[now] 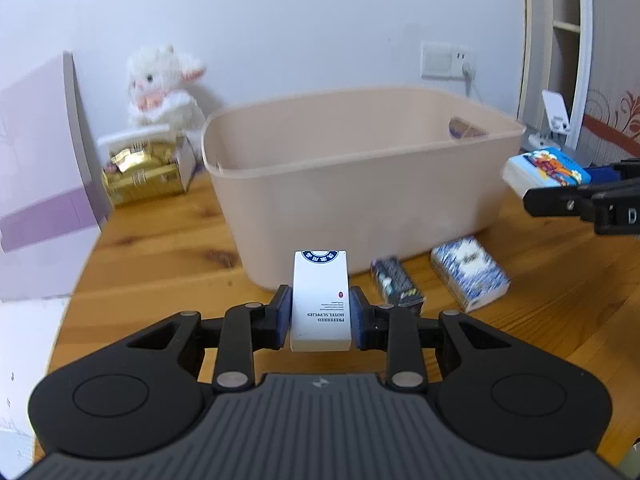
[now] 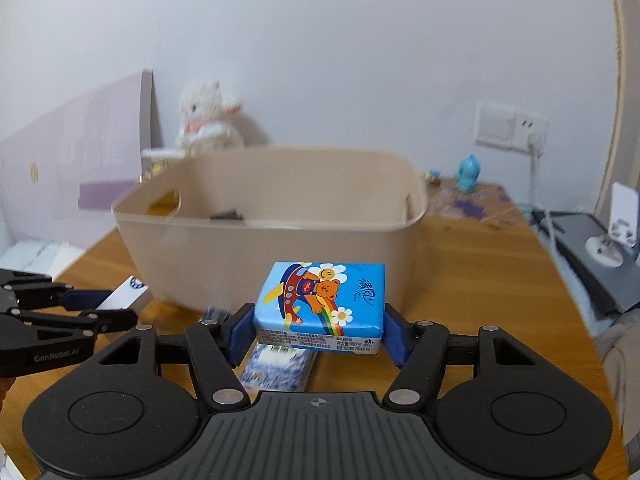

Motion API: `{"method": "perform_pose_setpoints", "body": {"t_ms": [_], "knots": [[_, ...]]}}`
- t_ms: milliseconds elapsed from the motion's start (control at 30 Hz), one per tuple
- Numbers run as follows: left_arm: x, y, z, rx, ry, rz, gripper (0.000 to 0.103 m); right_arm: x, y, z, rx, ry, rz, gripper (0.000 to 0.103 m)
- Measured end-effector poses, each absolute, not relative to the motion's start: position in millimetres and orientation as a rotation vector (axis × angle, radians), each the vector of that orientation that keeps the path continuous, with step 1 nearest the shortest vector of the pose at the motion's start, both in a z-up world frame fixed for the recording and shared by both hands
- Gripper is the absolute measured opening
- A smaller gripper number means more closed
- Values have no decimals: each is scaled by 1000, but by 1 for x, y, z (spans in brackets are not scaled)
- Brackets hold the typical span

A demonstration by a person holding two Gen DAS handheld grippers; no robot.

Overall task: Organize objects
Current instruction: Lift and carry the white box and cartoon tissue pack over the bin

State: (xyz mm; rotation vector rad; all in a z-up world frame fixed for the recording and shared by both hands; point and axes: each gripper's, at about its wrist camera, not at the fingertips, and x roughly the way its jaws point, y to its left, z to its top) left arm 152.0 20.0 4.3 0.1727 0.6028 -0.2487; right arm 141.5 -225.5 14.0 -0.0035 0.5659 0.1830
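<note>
Both loads hang above the surface's near edge, facing the beige bin [image 2: 276, 216], likely their destination. The left gripper [image 1: 320, 312] has its fingers clamped on a white box [image 1: 320, 300]; the right gripper [image 2: 320, 332] pinches a blue tissue pack [image 2: 320, 304] by its ends.

Plain pale wall [image 2: 320, 60] behind a wood-grain table [image 1: 160, 248], lit evenly. White switch & socket plate [image 2: 510, 126] on the wall w/ a plug and white cable hanging down. Lilac-and-white panel [image 1: 36, 160] stands at left. At far right, a cream shelf unit [image 1: 560, 40], then wallpaper w/ red swirl pattern [image 1: 616, 108].
</note>
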Motion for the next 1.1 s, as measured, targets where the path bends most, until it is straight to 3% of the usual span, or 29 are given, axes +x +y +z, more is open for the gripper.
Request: {"method": "perform_pose_setpoints", "body": {"t_ms": [333, 667, 1100], "knots": [[140, 5, 57, 193, 470, -241, 33, 132, -248, 65, 10, 429, 153, 61], [181, -14, 88, 210, 422, -205, 33, 166, -255, 88, 14, 383, 135, 61], [279, -34, 46, 219, 613, -93, 33, 255, -247, 54, 12, 554, 120, 61]]}}
